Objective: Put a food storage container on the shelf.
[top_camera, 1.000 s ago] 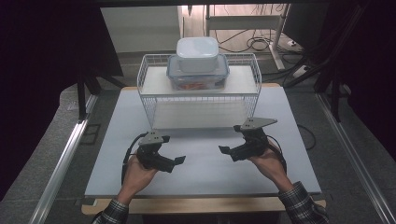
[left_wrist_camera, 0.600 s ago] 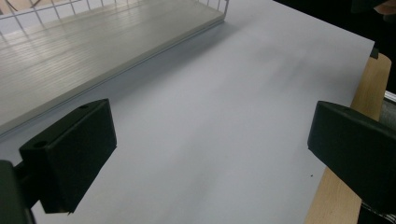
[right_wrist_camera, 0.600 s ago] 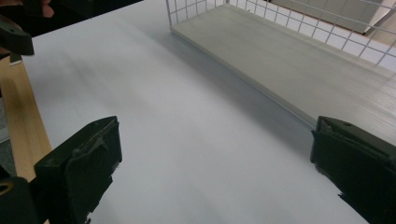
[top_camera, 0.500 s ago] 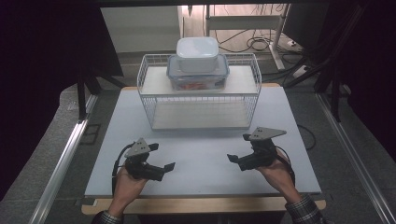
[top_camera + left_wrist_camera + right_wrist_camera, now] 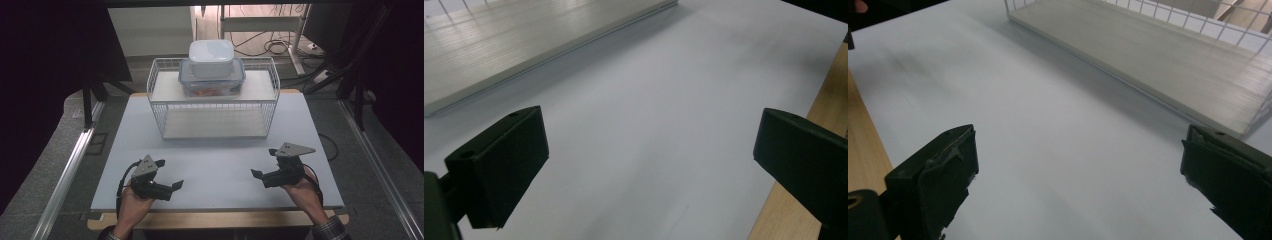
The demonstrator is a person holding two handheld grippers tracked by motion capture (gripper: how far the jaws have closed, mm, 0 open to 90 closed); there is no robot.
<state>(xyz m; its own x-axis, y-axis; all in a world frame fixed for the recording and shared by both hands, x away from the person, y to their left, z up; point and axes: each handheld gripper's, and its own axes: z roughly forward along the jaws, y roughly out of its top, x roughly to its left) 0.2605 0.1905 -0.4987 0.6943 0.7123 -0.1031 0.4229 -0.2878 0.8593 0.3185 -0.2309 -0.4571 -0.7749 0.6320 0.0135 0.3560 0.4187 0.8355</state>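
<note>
Both black two-jaw grippers, left and right, gape wide, empty; reaching twelve o'clock risks toppling the stacked white-lidded plastic boxes.

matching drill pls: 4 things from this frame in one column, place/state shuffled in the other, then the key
1. white container
2. clear container with blue lid
3. left gripper
4. wire rack

A. open, near the table's front edge
B. stands at the table's far side
C. topmost of the stack
D. on the rack's upper shelf, under another box

Pairs: 1-C, 2-D, 3-A, 4-B
</note>
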